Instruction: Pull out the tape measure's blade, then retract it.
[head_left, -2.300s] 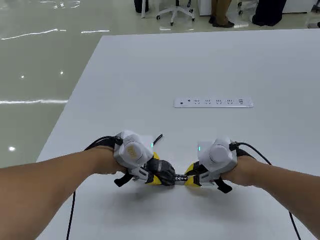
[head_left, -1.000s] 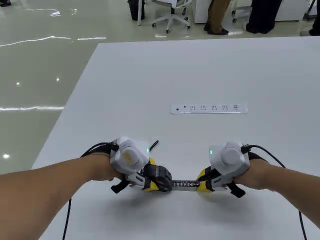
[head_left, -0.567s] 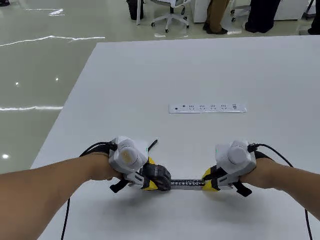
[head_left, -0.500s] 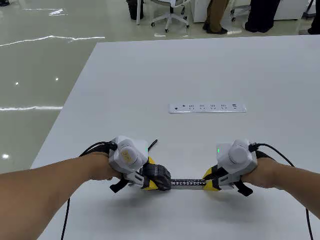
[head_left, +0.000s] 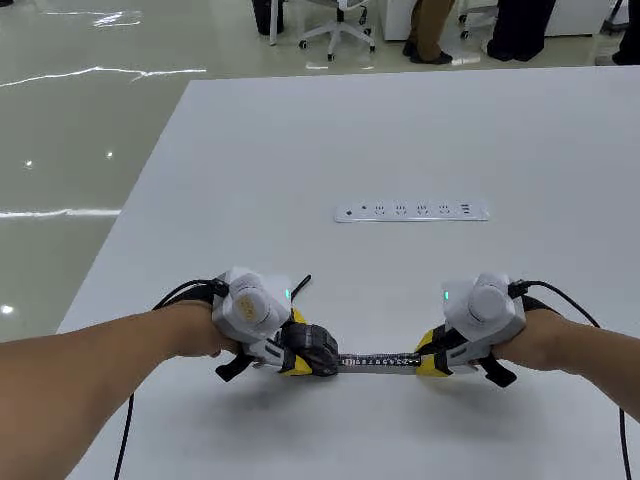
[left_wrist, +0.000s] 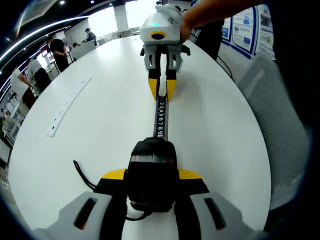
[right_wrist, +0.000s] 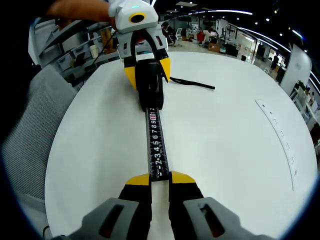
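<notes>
Two claws on one tape measure; left claw is clamped snug round its black body; right claw is pinched tight on the blade tip; blade's pulled out straight between them, near the white table's front edge; power strip lies well behind.

Black numbers 2 to 9 run along the blade, starting at the right tongs. Nothing else is legible.

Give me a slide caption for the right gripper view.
The right gripper pinches the tape blade drawn from the black case held by the left gripper.
</notes>
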